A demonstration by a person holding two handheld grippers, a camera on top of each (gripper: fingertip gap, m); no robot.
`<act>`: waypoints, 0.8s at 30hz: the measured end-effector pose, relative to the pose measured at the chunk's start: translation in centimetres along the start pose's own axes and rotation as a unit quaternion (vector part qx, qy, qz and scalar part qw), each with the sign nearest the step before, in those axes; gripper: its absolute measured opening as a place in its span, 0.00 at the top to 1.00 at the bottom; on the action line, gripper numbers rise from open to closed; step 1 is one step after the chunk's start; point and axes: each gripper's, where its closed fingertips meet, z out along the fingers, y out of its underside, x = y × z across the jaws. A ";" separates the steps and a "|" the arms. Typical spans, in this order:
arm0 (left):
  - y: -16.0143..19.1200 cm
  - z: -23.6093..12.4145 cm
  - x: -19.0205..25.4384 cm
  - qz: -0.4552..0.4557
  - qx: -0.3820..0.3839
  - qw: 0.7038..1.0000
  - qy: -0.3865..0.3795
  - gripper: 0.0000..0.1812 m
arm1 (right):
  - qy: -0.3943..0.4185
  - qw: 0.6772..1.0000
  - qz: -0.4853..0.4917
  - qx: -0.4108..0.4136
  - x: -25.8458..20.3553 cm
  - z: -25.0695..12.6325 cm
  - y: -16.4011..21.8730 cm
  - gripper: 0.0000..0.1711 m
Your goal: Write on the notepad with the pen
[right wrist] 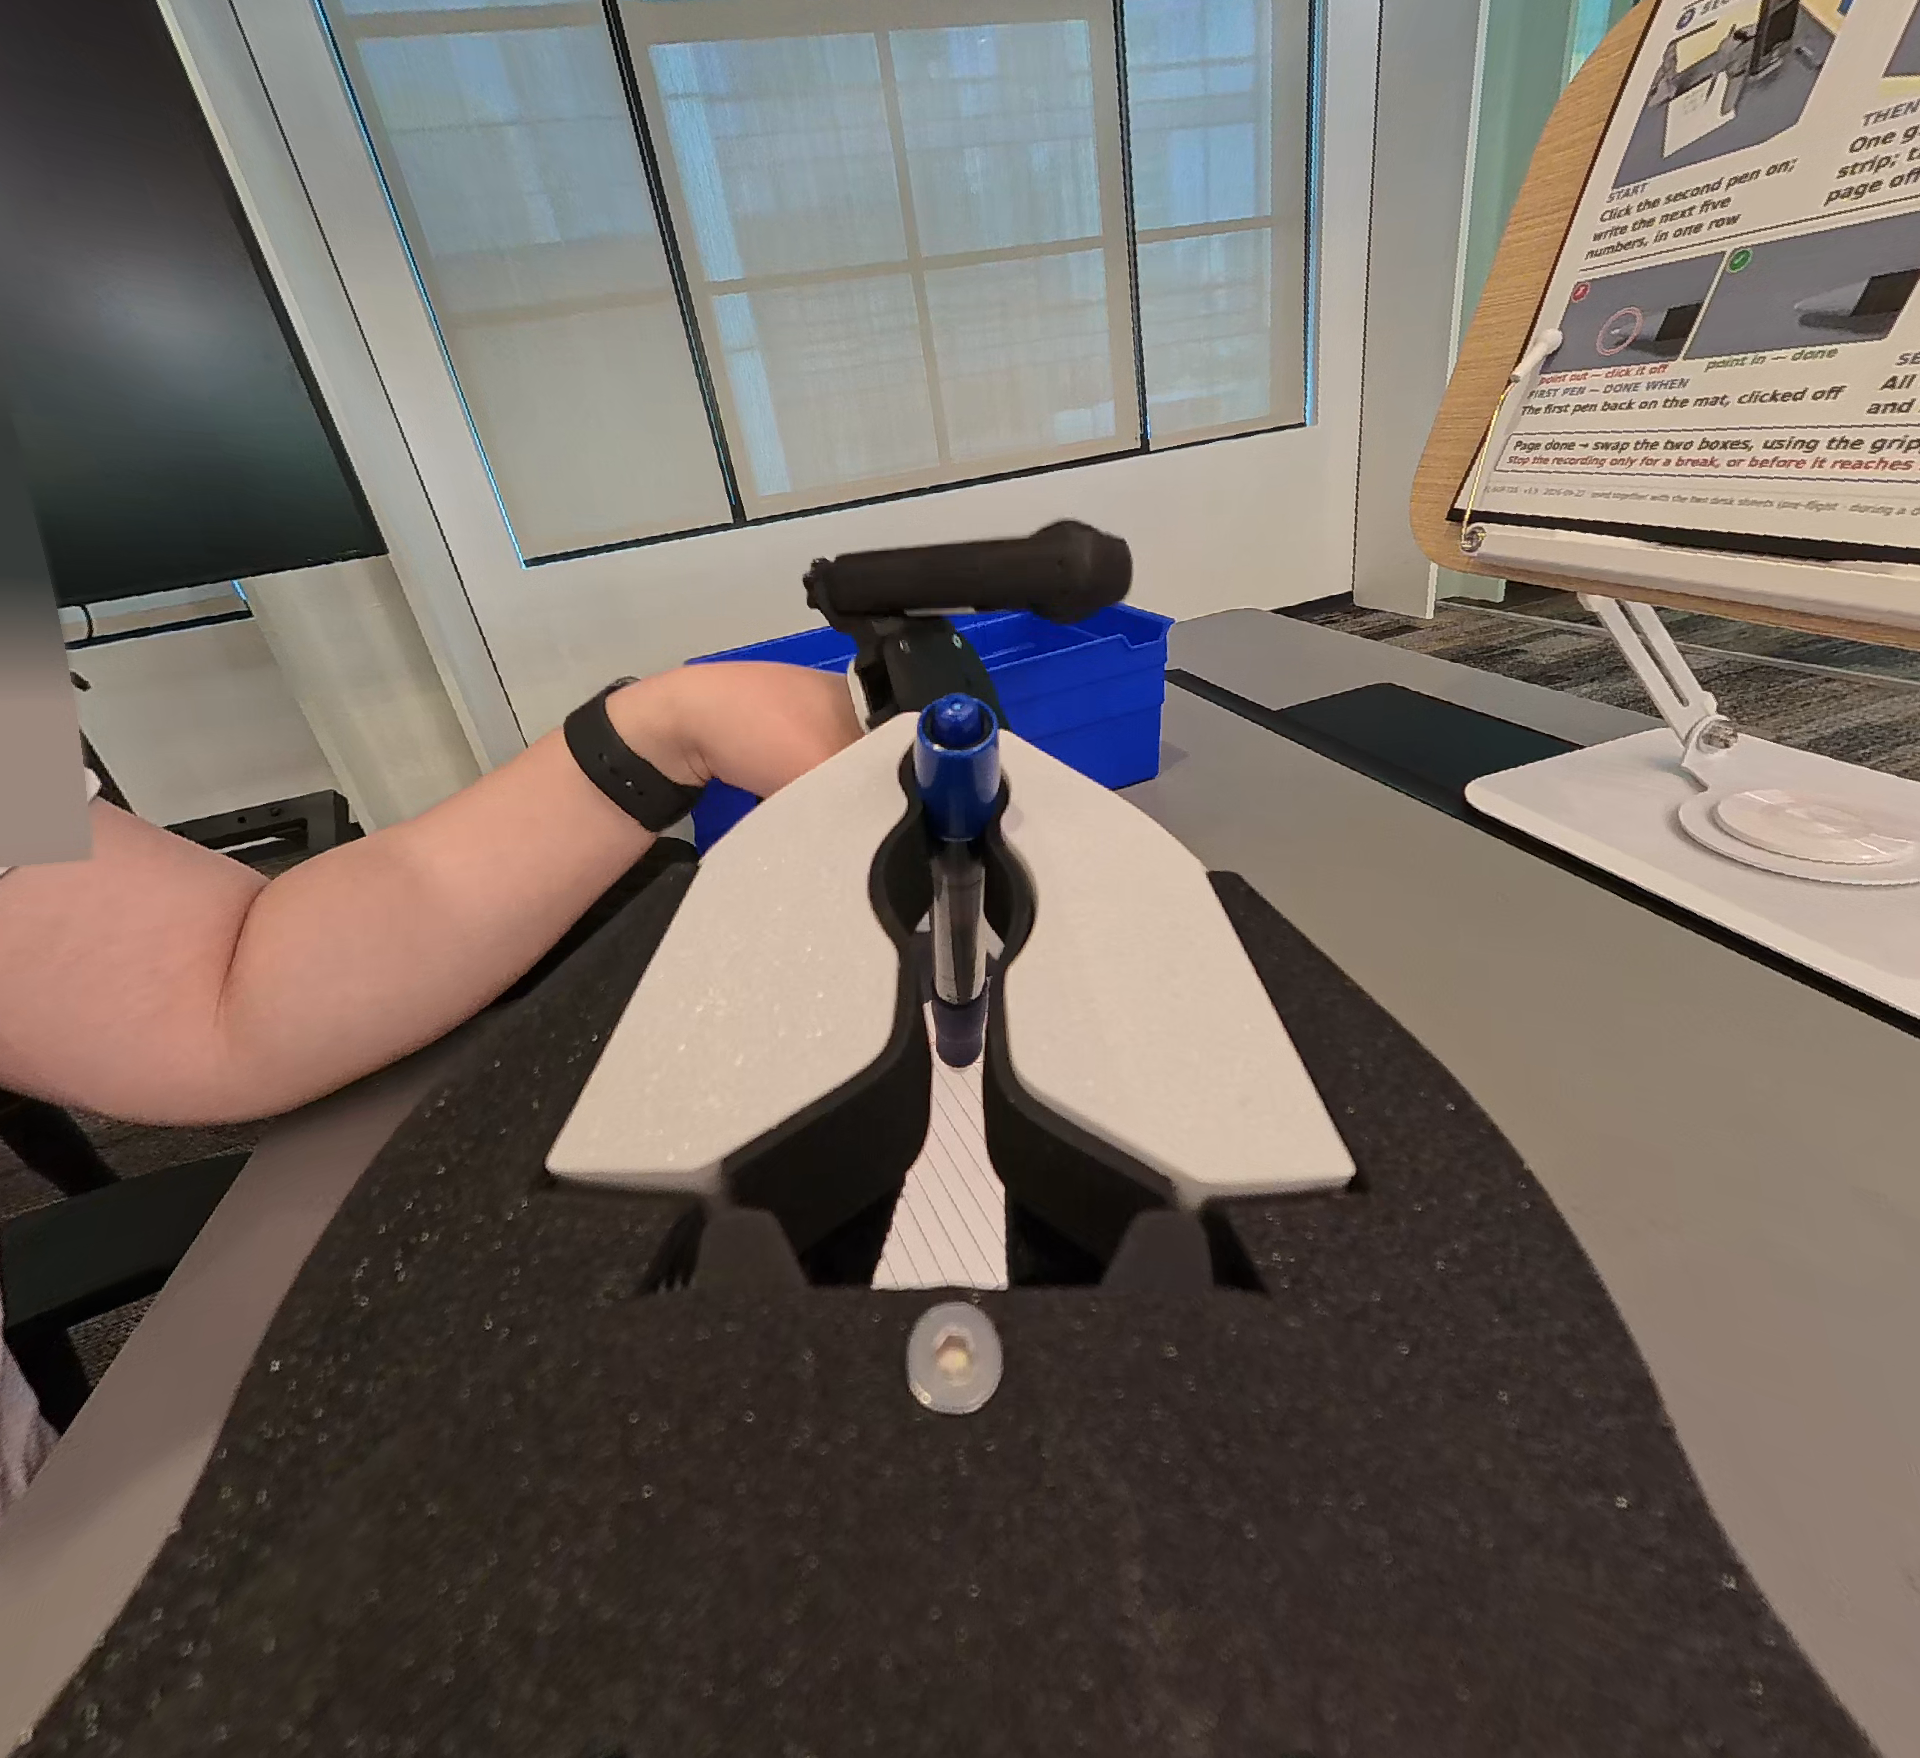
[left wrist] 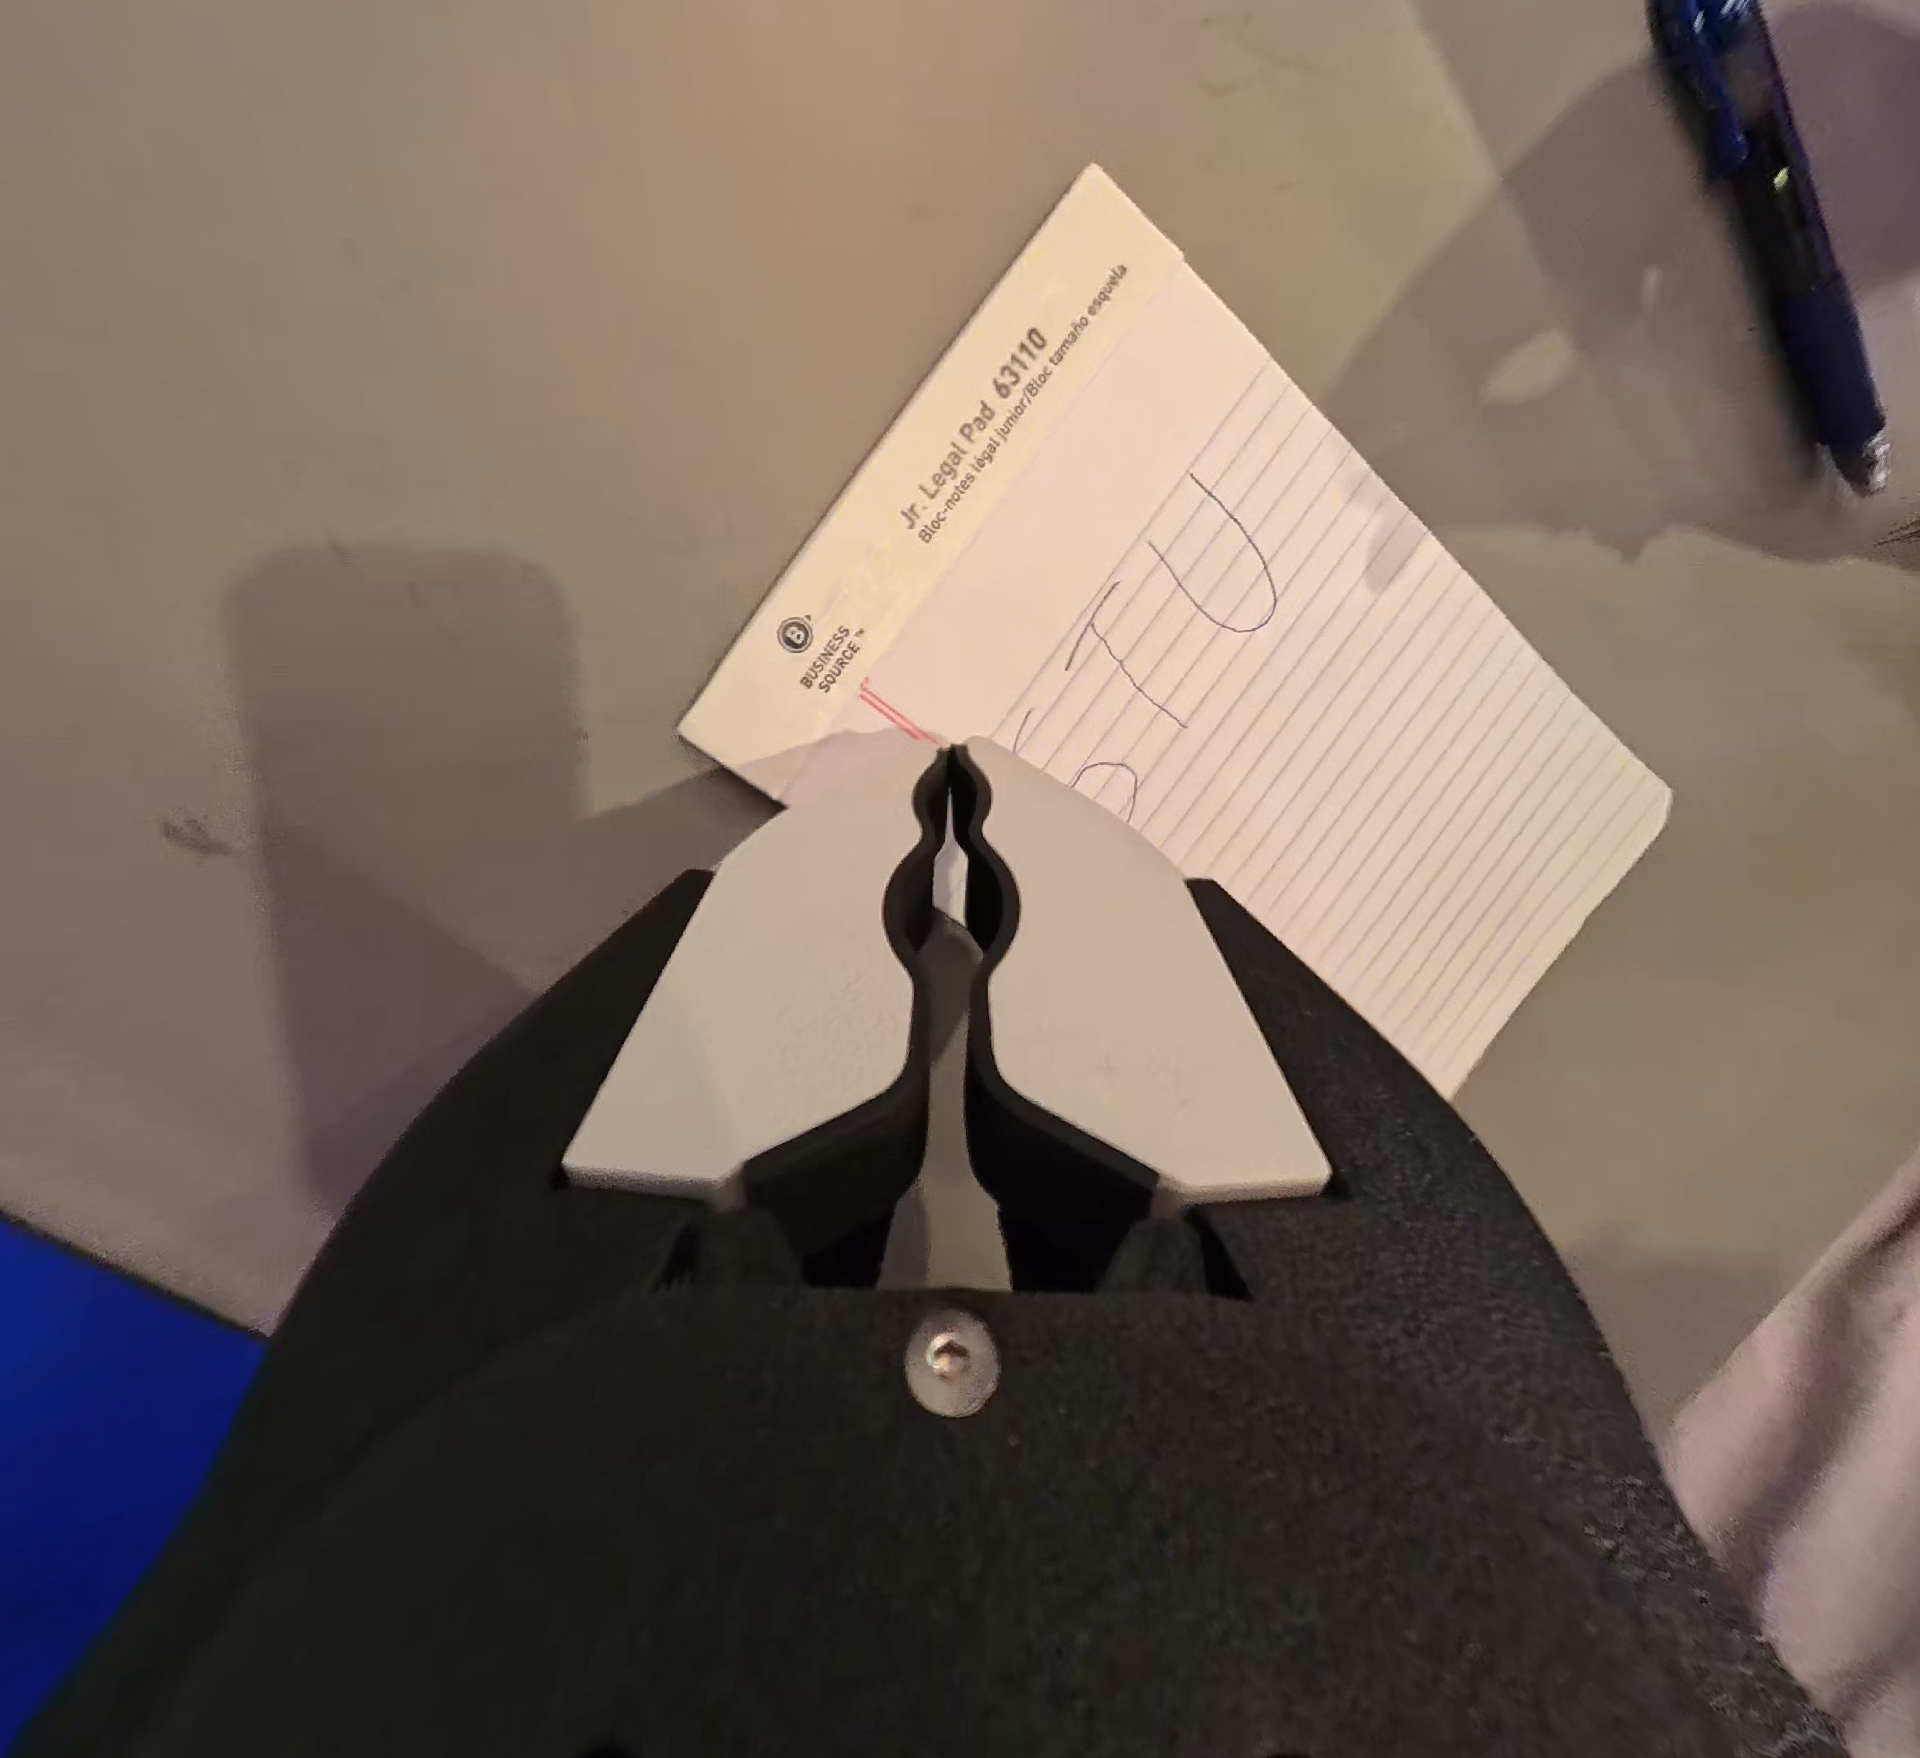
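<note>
A white lined notepad point(left wrist: 1299, 721) lies slanted on the grey table point(left wrist: 416, 254), with handwritten blue marks on its top sheet. My left gripper point(left wrist: 953, 752) is shut, its tips at the pad's near left edge by the red margin line; I cannot tell whether it pinches paper. My right gripper point(right wrist: 956, 732) is shut on a blue pen point(right wrist: 954, 939), clicker end at the fingertips and barrel running down toward lined paper point(right wrist: 951, 1189) seen between the fingers. The pen's tip is hidden. The left gripper point(right wrist: 914, 669) also shows ahead in the right wrist view.
A second blue pen point(left wrist: 1766, 181) lies on the table beyond the pad, at the far right. A blue bin point(right wrist: 1081, 680) stands behind the left gripper. A person's arm point(right wrist: 364, 929) reaches in from the left. A white stand with an instruction sheet point(right wrist: 1714, 254) is at the right. There is about 20 cm between the tips of the two grippers.
</note>
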 end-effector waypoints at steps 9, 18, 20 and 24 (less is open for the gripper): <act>-0.5 1.5 0.3 0.035 -0.002 0.999 -0.018 1.00 | -0.001 1.000 0.000 0.000 0.0 0.0 0.0 0.98; -0.8 1.7 0.8 -0.023 0.022 0.999 0.014 1.00 | -0.001 1.000 -0.001 -0.001 -0.1 0.0 0.0 0.98; -1.1 2.0 1.5 -0.011 0.019 1.000 0.016 1.00 | 0.001 1.000 -0.001 -0.001 0.0 0.0 0.0 0.98; -1.2 2.2 2.0 0.018 0.008 1.000 0.016 1.00 | 0.001 1.000 0.001 0.001 0.1 -0.1 -0.1 0.98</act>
